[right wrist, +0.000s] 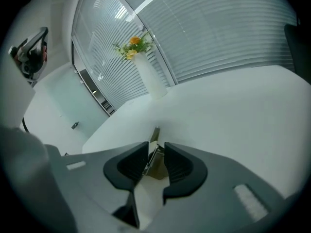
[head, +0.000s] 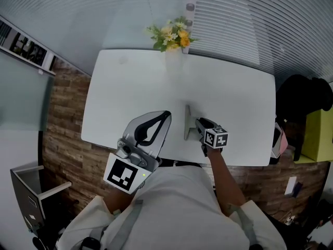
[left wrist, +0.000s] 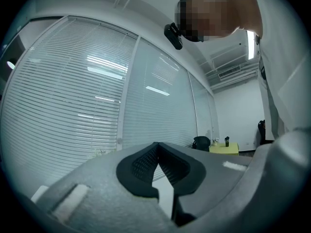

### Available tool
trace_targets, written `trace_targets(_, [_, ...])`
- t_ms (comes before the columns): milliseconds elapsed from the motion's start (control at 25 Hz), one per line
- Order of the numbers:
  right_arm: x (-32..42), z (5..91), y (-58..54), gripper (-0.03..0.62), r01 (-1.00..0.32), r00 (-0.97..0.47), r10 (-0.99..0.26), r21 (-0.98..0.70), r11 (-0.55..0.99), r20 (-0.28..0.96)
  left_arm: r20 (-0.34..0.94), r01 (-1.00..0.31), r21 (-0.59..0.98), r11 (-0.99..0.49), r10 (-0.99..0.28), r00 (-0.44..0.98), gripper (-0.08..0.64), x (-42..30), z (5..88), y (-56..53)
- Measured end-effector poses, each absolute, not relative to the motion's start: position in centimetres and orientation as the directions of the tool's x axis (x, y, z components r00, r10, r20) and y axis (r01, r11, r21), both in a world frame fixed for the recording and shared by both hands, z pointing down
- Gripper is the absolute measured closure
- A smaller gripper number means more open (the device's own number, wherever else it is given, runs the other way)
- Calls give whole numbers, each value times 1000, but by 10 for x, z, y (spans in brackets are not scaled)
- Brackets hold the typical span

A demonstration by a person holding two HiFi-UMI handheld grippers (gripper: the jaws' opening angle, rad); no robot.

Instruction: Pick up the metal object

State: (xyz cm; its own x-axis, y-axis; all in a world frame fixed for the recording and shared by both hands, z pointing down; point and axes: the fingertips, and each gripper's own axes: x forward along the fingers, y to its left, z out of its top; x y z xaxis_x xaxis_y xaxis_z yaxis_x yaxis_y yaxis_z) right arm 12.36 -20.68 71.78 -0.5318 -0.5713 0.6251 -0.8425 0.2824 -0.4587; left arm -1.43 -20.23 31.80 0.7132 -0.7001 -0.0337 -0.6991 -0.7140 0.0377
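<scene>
Two grippers at white table (head: 130, 87), head view: left gripper (head: 166, 113) over near edge, right gripper (head: 198, 122) just beside metal object (head: 187, 123), which lies front-centre on table. Left gripper view: jaw tips together, nothing betw them. Right gripper view: jaws narrowly apart, metal object betw the pads, not clamped.
</scene>
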Motion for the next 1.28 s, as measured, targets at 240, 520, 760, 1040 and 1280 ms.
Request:
trace_targets(240, [115,724,-208,488,-833,-544,-563,-483,271,623,-27,-703,38,-710,-704,710,558,-20,319,-203])
trace_targets(520, [111,728,-210,506,-823,-550,-569,-512,247,611,-25,-708,35,-706,-709,705,558,-26,320,-203])
trace_targets(760, [111,726,-212,522,-803,-558,-590,-560,206,584,-23,-704,48,-708,-706,708,558,-27,322,-202])
trace_targets(1040, [109,715,-212,578,-725,-592,-632,-672,149,499,-21,-708,47,-705,-709,705,558,-30,323,-199])
trace_targets(1280, [104,705,-211,588,-696,-602,-649,-705,140,465,-23,-710,48,-702,-712,702,558,-31,322,-197])
